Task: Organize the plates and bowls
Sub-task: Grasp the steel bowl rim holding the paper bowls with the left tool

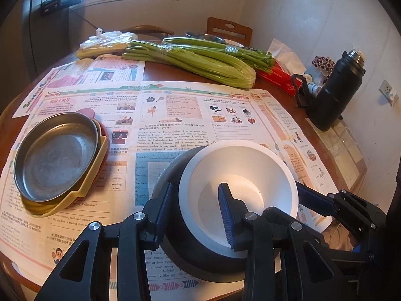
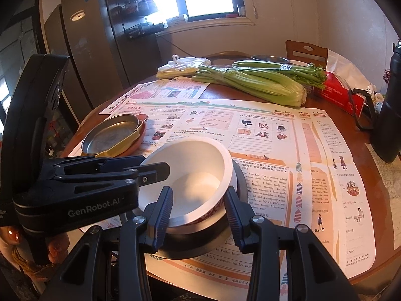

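- Left wrist view: the left gripper (image 1: 195, 210) tilts down over the table's (image 1: 175, 72) near edge, its 2 fingers clamped across the stacked rims, 1 inside the white bowl (image 1: 240, 175), 1 outside the dark bowl (image 1: 198, 263).
- Right wrist view: the right gripper (image 2: 198, 213) tilts down likewise, clamped on the same rims.
- Plates (image 1: 57, 155) sit stacked near the left edge.

The left gripper (image 2: 155, 173) carries the brand "GenRobot.AI" on its black body. The newspaper (image 1: 175, 130) on the table shows English lessons with "Wednesday", "Thursday", "Friday", "science" and "reading class" in a timetable.
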